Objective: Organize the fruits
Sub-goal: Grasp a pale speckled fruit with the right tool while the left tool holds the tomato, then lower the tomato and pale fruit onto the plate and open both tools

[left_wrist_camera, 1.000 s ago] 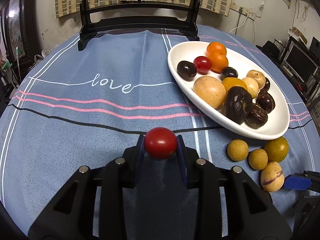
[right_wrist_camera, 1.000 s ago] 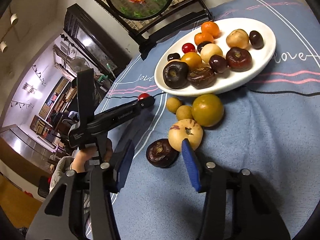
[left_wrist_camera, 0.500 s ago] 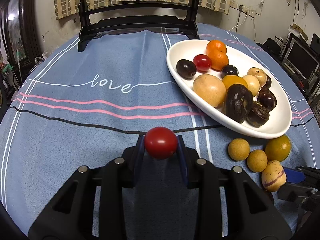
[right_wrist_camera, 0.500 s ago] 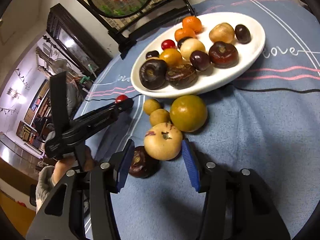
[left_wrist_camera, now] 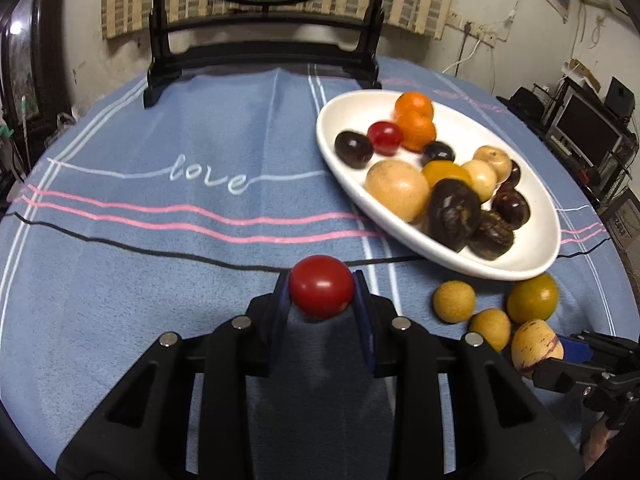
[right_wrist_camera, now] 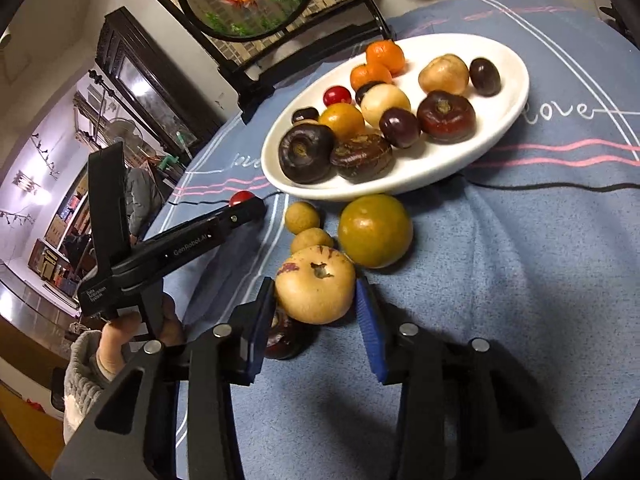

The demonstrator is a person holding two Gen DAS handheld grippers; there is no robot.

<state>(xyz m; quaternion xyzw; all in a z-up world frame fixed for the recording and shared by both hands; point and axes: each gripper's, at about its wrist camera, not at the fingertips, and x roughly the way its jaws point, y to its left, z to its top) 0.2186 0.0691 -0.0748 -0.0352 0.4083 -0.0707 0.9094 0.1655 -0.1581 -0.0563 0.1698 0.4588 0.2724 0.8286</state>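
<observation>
Meanwhile, cherry tomato (left_wrist_camera: 321,287) between pads (left_wrist_camera: 281,309).

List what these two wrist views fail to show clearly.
- Dark purple fruit, right wrist view: mostly hidden behind the pale yellow purple-streaked fruit and the right gripper, whose jaws are closing.
- Same dark fruit, left wrist view: not visible.
- Small red tomato, right wrist view: mostly covered by the left gripper.

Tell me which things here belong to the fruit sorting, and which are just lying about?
Job:
- cherry tomato, shut in left gripper
- pale fruit, between the closing right gripper
- green fruit and two small tan fruits on the cloth
- dark fruit by the pale one
- plate

Lying about:
- round screen
- tablecloth
</observation>
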